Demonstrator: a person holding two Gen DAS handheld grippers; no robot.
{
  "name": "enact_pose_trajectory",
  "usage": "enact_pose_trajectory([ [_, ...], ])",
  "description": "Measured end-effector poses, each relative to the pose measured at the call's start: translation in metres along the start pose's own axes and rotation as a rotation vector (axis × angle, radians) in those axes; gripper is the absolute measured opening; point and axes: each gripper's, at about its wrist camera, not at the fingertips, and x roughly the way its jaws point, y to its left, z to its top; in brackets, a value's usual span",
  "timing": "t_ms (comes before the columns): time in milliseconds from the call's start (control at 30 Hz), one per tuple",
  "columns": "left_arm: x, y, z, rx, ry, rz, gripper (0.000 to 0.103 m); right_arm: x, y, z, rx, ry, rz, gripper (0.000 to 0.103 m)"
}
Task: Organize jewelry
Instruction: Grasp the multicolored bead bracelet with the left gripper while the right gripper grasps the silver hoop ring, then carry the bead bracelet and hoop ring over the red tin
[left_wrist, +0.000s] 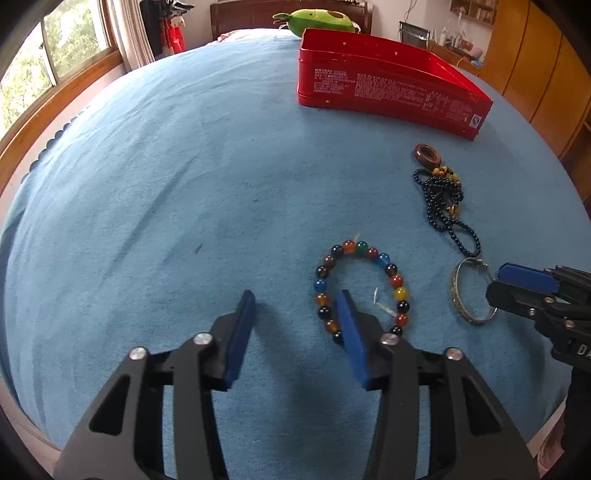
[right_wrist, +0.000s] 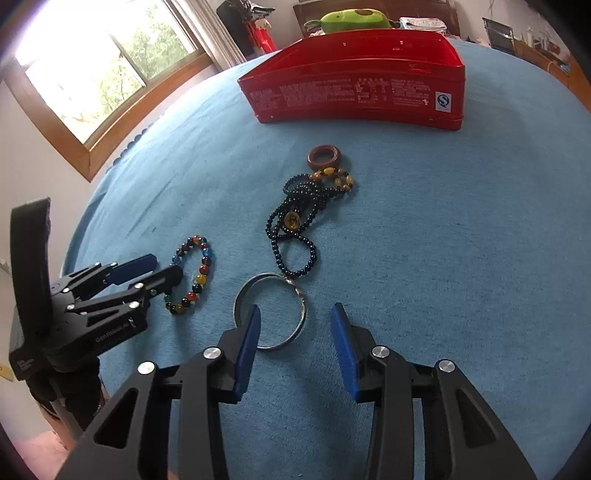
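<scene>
A multicoloured bead bracelet (left_wrist: 364, 286) lies on the blue bedspread; it also shows in the right wrist view (right_wrist: 192, 275). My left gripper (left_wrist: 297, 302) is open, its right finger inside the bracelet loop and above its left side. A silver bangle (right_wrist: 271, 312) lies right of it, also in the left wrist view (left_wrist: 472, 291). My right gripper (right_wrist: 295, 314) is open, its left finger over the bangle's left rim. A dark bead necklace (right_wrist: 303, 214) with a brown ring (right_wrist: 325, 157) lies beyond. An open red tin box (right_wrist: 358, 81) stands further back.
The blue bedspread (left_wrist: 166, 184) covers the bed. A green plush toy (left_wrist: 321, 18) lies behind the red tin (left_wrist: 388, 81). A window (right_wrist: 99, 70) is at the left, wooden cabinets (left_wrist: 535, 66) at the right.
</scene>
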Motion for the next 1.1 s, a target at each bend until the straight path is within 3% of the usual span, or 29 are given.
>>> enact_pose_trajectory([
  [133, 0.0, 0.0, 0.001, -0.01, 0.002, -0.026, 0.009, 0.004, 0.005, 0.0, -0.047, 0.005, -0.053, 0.02],
  [167, 0.0, 0.0, 0.002, -0.014, 0.004, -0.037, 0.007, 0.004, 0.007, -0.001, -0.063, 0.006, -0.064, 0.016],
  [200, 0.0, 0.0, 0.002, -0.018, 0.004, -0.04, 0.007, 0.005, 0.008, -0.002, -0.073, 0.01, -0.064, 0.009],
  [333, -0.001, 0.006, 0.0, -0.046, 0.006, -0.083, 0.006, 0.0, 0.005, -0.005, -0.08, 0.012, -0.06, 0.003],
  [767, -0.006, 0.017, -0.002, -0.089, 0.016, -0.162, 0.006, -0.034, -0.029, -0.013, 0.002, -0.048, -0.086, 0.003],
  [1100, -0.027, 0.026, 0.007, -0.105, -0.047, -0.179, 0.006, -0.037, -0.04, -0.009, 0.038, -0.064, -0.09, 0.003],
])
